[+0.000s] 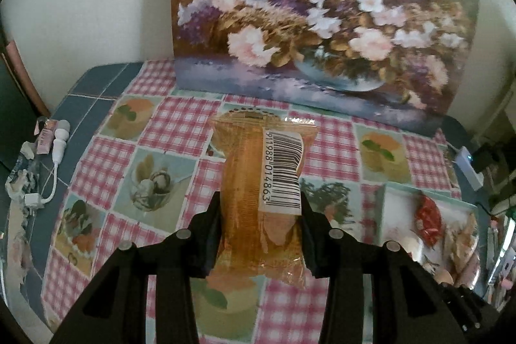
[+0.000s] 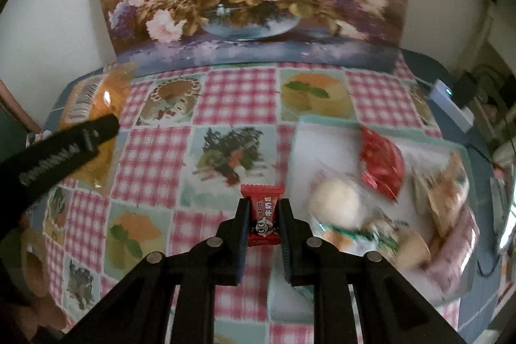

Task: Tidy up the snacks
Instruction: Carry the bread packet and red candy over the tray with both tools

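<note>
My left gripper (image 1: 260,202) is shut on a long orange snack packet (image 1: 258,182) with a barcode label, held above the checked tablecloth. The same packet (image 2: 96,105) and the left gripper's finger (image 2: 80,134) show at the left of the right wrist view. My right gripper (image 2: 263,208) is shut on a small red wrapped candy (image 2: 262,215), held just left of a pale green tray (image 2: 322,121). The tray (image 1: 387,192) holds several snacks, among them a red packet (image 2: 382,163) and a round pale bun (image 2: 335,203) in clear wrap.
A large flower painting (image 1: 316,21) leans against the wall at the table's back. A white cable and small items (image 1: 54,150) lie at the left table edge. A white charger block (image 2: 451,103) sits at the right edge.
</note>
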A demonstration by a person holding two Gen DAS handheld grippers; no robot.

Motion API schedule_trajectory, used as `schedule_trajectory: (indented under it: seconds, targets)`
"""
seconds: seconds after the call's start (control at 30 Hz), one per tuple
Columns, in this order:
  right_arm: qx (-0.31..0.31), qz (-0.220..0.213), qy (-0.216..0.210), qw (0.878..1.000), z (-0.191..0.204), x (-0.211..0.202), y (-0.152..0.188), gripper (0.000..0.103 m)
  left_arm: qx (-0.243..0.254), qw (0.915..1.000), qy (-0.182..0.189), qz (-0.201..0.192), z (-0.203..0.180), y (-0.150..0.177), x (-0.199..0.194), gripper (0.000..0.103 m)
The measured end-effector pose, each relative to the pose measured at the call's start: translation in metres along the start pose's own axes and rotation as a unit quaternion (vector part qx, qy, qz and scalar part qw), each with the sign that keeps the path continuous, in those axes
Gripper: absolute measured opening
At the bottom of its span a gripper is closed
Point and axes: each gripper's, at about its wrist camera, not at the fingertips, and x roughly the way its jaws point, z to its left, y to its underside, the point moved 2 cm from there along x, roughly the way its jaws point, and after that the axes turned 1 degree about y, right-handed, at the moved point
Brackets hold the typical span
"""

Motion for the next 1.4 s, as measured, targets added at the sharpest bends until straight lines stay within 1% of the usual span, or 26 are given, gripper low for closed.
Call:
schedule_trajectory:
  seconds: [0.23, 0.33, 0.53, 0.67, 0.83, 1.0, 1.13, 1.4]
  targets:
    - [0.032, -0.006, 0.002, 0.999, -0.026, -0.017, 0.026, 0.019, 0.02, 0.9997, 0.011, -0.002, -0.021, 0.03, -0.02, 0.044]
    - [0.05, -0.008, 0.007, 0.999, -0.042, -0.022, 0.033, 0.019, 0.025, 0.9994, 0.023, 0.0, -0.03, 0.039, -0.024, 0.044]
    - [0.096, -0.008, 0.027, 0.995, -0.085, -0.024, 0.038, 0.019, 0.053, 0.9972, 0.052, 0.011, -0.06, 0.051, -0.025, 0.044]
    - [0.117, -0.004, 0.05, 0.992, -0.113, -0.02, 0.037, 0.019, 0.074, 0.9948, 0.068, 0.014, -0.083, 0.057, -0.024, 0.044]
    - [0.146, 0.005, 0.051, 0.988, -0.141, -0.015, 0.039, 0.019, 0.09, 0.9903, 0.103, 0.023, -0.111, 0.06, -0.02, 0.044]
    - [0.158, 0.011, 0.058, 0.986, -0.159, -0.009, 0.039, 0.019, 0.111, 0.9854, 0.126, 0.026, -0.142, 0.059, -0.015, 0.044]
    - [0.164, 0.014, 0.055, 0.985, -0.167, -0.004, 0.036, 0.019, 0.125, 0.9828, 0.133, 0.027, -0.163, 0.056, -0.009, 0.044]
    - [0.173, 0.019, 0.056, 0.983, -0.178, 0.002, 0.035, 0.019, 0.135, 0.9775, 0.155, 0.047, -0.194, 0.053, 0.006, 0.044]
